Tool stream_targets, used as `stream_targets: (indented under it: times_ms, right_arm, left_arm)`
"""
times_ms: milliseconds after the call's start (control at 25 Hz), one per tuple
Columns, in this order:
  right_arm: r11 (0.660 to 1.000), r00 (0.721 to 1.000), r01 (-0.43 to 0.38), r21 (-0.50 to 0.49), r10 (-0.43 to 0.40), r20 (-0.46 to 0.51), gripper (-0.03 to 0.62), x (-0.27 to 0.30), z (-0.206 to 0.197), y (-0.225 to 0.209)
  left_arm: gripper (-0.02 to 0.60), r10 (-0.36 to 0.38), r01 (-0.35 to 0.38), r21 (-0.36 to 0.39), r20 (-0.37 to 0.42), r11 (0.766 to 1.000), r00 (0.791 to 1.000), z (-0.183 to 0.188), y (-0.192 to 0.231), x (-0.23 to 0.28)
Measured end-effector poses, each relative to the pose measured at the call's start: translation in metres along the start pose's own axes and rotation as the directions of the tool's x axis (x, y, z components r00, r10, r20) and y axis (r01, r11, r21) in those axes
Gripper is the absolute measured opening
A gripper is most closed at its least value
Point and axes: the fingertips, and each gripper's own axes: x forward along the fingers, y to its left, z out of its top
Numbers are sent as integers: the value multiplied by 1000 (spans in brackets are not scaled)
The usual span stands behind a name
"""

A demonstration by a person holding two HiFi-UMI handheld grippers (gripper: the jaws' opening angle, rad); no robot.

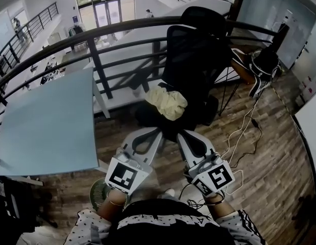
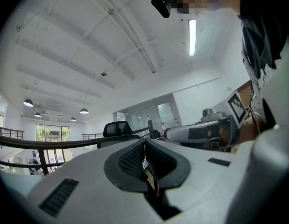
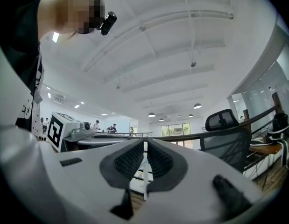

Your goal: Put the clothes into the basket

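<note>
Head view: cream clothes point(image 1: 167, 102) run upper-left to lower-right; left gripper point(image 1: 151, 130) and right gripper point(image 1: 183, 133) closed, empty

The left gripper point(image 1: 150, 131) and right gripper point(image 1: 185, 135) are shown as pale grey-white moulded housings, each topped with a cube point(image 1: 126, 176) printed with black-and-white square markers. The jaw pads point(image 2: 133, 160) are formed as dark, finely ribbed inserts. White sleeves point(image 1: 85, 225) are flecked with small dark marks; the black top point(image 1: 158, 213) is crossed by a white lettered band.
</note>
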Motion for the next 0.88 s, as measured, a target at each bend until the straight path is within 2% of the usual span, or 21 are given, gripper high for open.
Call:
stream_targets:
  times_ms: [880]
  right_arm:
    - [999, 999, -47, 15, 46, 19, 35, -1, -6, -71]
  left_arm:
    - [15, 48, -48, 25, -22, 999, 999, -8, -7, 68]
